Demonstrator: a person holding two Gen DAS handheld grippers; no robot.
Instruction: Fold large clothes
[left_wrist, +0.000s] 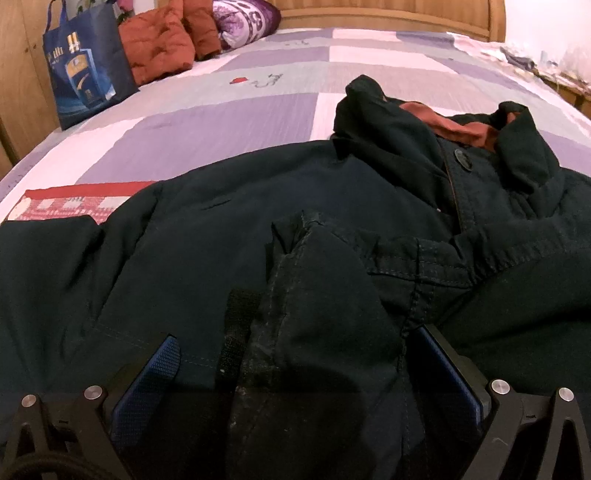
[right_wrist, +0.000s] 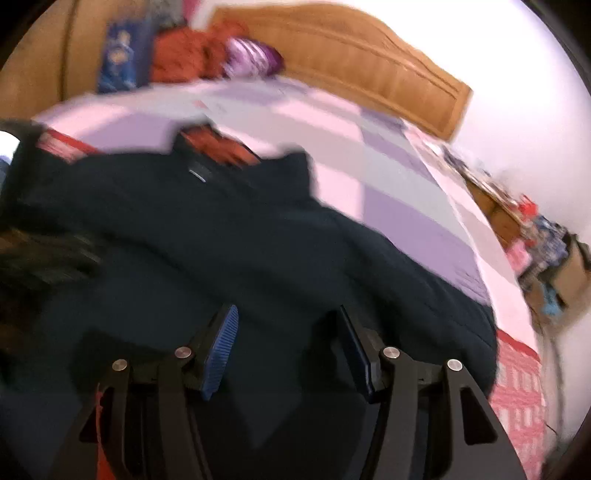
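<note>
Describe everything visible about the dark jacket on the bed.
The dark jacket is navy-black, of heavy cotton-like cloth with visible stitching, a rust-orange lining at its raised collar and a dark button. It lies spread and rumpled on the checked bedsheet. A folded cuff or sleeve end sits between the left tool's blue pads; whether they grip it is unclear.

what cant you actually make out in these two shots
- Left wrist view: whether the left gripper pinches the jacket cuff; bunched cloth hides the inner faces of the fingers.
- Right wrist view: motion blur smears the dark jacket and the clutter beside the bed.
- Jacket hem: cut off by both bottom edges.
</note>
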